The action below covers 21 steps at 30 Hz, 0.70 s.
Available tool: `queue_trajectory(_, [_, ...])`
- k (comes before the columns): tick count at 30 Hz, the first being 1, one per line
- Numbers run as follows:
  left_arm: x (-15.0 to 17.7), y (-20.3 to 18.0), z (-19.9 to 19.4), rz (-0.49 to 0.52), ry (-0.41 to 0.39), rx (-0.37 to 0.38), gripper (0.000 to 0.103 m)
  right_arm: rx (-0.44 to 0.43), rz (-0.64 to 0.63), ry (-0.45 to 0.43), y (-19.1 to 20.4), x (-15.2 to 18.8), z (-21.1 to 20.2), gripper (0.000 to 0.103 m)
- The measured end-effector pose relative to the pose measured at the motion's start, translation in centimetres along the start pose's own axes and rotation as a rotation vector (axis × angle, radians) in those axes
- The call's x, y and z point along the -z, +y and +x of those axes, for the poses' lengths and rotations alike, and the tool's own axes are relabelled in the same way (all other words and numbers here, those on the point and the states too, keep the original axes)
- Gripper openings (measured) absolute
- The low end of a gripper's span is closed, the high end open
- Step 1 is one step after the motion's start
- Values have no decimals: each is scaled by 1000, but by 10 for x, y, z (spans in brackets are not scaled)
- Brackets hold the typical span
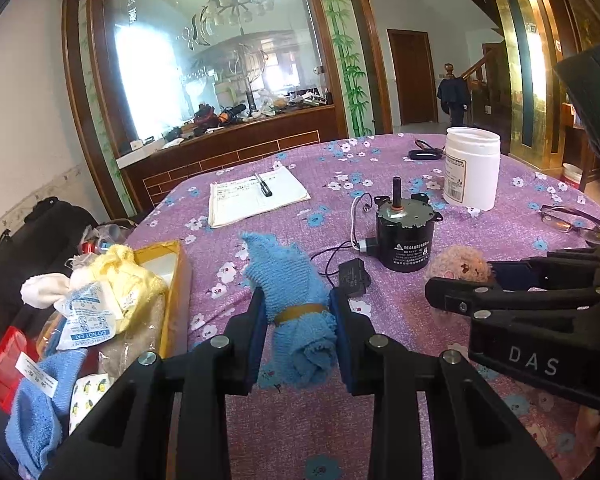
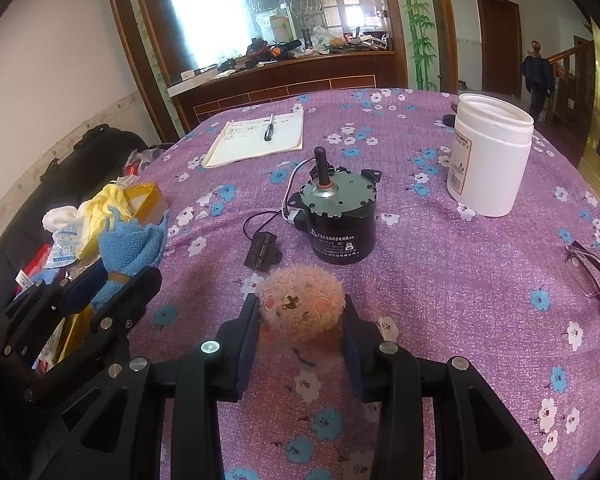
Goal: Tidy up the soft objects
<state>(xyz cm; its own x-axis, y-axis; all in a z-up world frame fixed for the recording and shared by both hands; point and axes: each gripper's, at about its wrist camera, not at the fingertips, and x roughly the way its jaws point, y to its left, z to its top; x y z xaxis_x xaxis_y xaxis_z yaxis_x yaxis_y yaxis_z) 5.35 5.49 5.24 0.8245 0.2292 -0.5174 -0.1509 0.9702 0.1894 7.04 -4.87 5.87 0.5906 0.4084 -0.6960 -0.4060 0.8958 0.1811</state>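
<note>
We are gripping two soft things at once. The left gripper is clenching its fingers on the rolled blue towel near the counter's left edge, beside the yellow box of soft items. The right gripper is squeezing the pink plush ball, just in front of the black motor. Its loose cable is lying close, so we are risking snagging it, and the towel's free end could be catching the box's rim.

Bright daylight glare off the glass partition, fisheye-bent dark corners, sharp focus.
</note>
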Motion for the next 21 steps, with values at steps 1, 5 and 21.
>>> queue_trajectory(1, [0, 0, 0, 2, -1, -3, 30, 0, -1, -2, 0, 0, 0, 41])
queue_trajectory(5, [0, -2, -1, 14, -6, -18, 30, -2, -4, -4, 1, 0, -1, 41])
queue_trajectory(21, [2, -4, 1, 21, -5, -29, 30, -2, -4, -6, 2, 0, -2, 41])
